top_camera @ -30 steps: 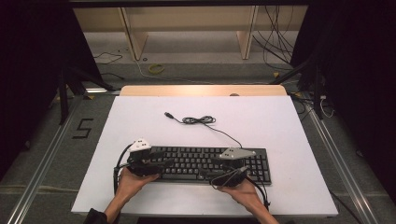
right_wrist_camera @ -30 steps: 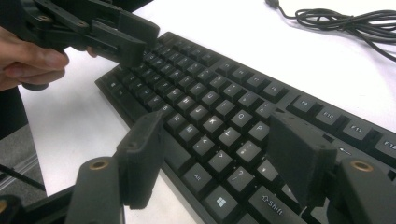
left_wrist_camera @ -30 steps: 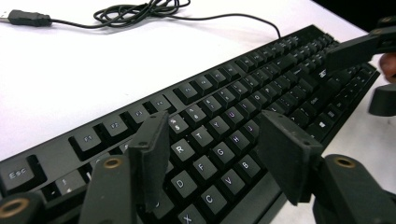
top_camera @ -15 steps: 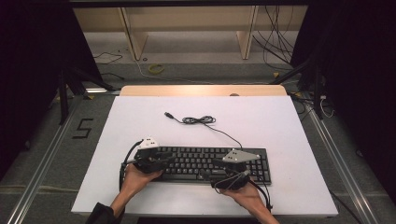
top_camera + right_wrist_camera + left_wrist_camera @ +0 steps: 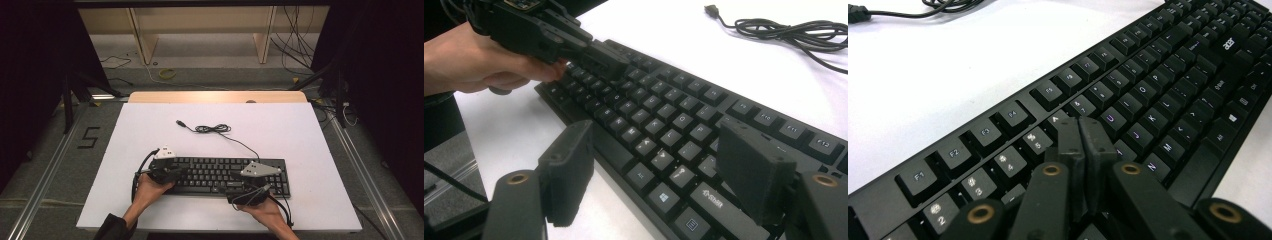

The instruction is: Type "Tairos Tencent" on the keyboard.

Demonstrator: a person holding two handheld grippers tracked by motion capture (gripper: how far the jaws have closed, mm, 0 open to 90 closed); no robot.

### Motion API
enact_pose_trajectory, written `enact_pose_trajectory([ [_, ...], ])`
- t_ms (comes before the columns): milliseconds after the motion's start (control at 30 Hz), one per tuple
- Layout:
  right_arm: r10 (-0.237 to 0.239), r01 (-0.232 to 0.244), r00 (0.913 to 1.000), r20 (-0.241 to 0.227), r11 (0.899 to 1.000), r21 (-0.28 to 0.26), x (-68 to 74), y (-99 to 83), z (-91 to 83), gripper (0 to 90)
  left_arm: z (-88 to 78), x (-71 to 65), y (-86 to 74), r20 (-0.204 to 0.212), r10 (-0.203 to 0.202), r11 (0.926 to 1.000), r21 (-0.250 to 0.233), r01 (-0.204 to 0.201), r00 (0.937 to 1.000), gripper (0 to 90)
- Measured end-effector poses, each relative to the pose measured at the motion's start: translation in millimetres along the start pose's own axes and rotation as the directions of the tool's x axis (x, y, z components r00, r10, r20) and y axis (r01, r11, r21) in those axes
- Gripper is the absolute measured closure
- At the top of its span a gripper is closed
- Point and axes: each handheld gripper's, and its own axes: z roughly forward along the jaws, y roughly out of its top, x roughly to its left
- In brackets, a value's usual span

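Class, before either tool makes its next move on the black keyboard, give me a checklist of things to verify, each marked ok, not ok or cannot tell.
1. Left tool jaws have just closed, shut with nothing between them: ok.
2. Left tool tips over the keyboard number row: ok; whether they press a key: cannot tell.
3. Right tool jaws have just opened wide, nothing held: ok.
4. Right tool straddles the keyboard's near edge by the bottom row: ok.
5. Keyboard lies flat on the white table: ok.
6. Keyboard cable is bundled behind, away from both tools: ok.
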Motion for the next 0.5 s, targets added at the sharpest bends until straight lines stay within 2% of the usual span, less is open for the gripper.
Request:
enact_pose_trajectory([
  [500,0.002,-0.001,1.0000,0.006,1.000,-0.015,-0.1,-2.3,-6.5,31.0,9.0,-0.4,2.3,-0.005,0.006,0.9996,0.027,-0.006,1.0000,89.3],
])
